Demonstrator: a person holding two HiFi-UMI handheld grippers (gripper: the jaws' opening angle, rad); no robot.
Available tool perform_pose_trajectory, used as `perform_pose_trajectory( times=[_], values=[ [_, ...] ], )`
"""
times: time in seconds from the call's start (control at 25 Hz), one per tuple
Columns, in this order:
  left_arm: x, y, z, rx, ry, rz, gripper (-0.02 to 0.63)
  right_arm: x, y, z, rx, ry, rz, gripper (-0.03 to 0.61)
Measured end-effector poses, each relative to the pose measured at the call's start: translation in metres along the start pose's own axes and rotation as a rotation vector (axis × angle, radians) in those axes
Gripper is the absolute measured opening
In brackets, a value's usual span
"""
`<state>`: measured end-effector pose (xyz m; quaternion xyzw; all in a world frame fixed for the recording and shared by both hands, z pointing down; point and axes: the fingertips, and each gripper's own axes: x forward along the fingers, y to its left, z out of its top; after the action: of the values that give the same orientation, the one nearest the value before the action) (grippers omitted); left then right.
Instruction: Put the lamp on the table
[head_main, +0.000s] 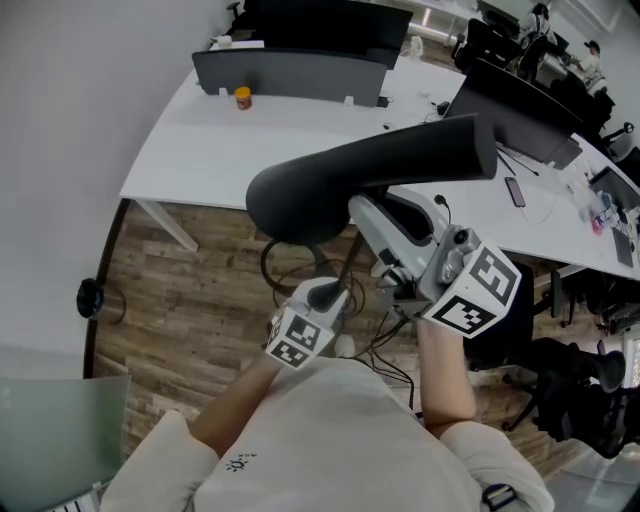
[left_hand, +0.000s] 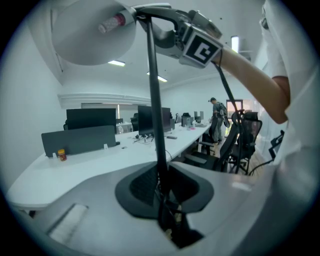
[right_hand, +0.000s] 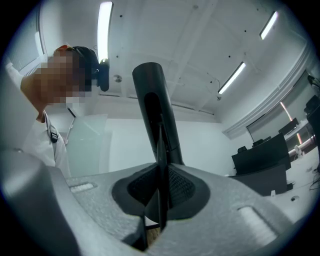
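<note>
1. The left gripper (left_hand: 162, 192), nearest the body, has its jaws closed on the thin black stem (left_hand: 152, 100) of the lamp (head_main: 370, 170), evidently to steady it.
2. The right gripper (right_hand: 160, 192) is clamped on a thin dark part higher up, apparently sharing the load.
3. The lamp hangs airborne above the wooden floor (head_main: 180, 300).
4. The white table (head_main: 230, 150) lies beyond; the lamp is judged not yet set down.

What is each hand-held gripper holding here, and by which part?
Both hold the dark lamp: the left hand-held gripper clamps its thin stem, the right hand-held gripper its broader dark arm.
</note>
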<state>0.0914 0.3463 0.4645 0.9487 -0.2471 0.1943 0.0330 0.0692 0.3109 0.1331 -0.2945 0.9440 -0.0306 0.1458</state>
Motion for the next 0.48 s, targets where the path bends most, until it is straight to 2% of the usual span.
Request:
perform_pose_trajectory(
  times=[0.48],
  values=[
    [-0.022,0.007,-0.004,0.021,-0.016,-0.032,0.054,0.016,0.020,-0.002,-0.025,-0.010,-0.025,0.040]
  ],
)
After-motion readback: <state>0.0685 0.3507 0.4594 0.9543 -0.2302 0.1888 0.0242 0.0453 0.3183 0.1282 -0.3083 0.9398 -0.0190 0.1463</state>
